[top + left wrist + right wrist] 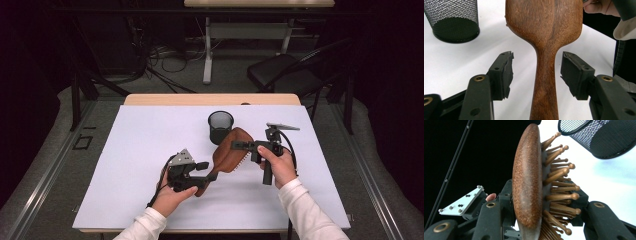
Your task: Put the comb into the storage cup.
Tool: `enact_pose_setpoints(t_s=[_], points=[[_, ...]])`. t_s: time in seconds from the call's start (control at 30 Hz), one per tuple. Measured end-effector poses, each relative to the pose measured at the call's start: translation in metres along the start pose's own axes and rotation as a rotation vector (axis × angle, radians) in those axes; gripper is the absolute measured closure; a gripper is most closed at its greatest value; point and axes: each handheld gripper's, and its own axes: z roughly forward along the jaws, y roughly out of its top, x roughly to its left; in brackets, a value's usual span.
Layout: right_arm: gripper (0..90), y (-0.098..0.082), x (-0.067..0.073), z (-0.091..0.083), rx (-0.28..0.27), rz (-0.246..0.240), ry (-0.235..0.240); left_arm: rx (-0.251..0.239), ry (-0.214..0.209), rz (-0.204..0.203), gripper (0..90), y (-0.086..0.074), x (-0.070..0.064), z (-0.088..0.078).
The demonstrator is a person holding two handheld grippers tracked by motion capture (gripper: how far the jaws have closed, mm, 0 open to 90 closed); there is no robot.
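**Gripping a wooden hairbrush at both ends above a white table**

Clamping the head of a brown wooden hairbrush [231, 150], the right gripper [244, 145] presses one jaw against the smooth back and the other into the bristle side, as the right gripper view shows, where the brush [527, 182] stands on edge with its round-tipped wooden pins [560, 185] pointing away from the dark backdrop. The left gripper [209, 170] sits at the brush's handle end with its jaws released: in the left gripper view the two black pads [505, 72] stand apart on either side of the slim handle [545, 82], with clear gaps and no contact. The brush runs slantwise between the two hands, over the middle of the white table sheet [140, 150], its head just beside a black mesh cup [220, 126] that stands upright toward the far side. The person's left hand [170, 197] and right hand [280, 167], both in white sleeves, come in from the near edge. A grey three-cornered plate [182, 157] tops the left gripper.
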Motion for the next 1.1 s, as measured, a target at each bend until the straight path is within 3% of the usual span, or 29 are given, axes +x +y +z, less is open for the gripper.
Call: enact_pose_setpoints(t_s=[0.27,0.57,1.1], points=[[50.9,0.0,-0.001,-0.001,-0.013,-0.001,0.002,-0.013,0.013,-0.008,41.1,0.001,0.0,-0.001],[50.9,0.001,-0.002,-0.001,-0.011,-0.001,-0.004,-0.025,0.029,0.004,39.6,0.002,0.001,-0.004],[50.9,0.006,-0.008,-0.01,-0.053,0.011,-0.029,-0.054,0.068,0.029,37.4,0.007,0.005,-0.014]])
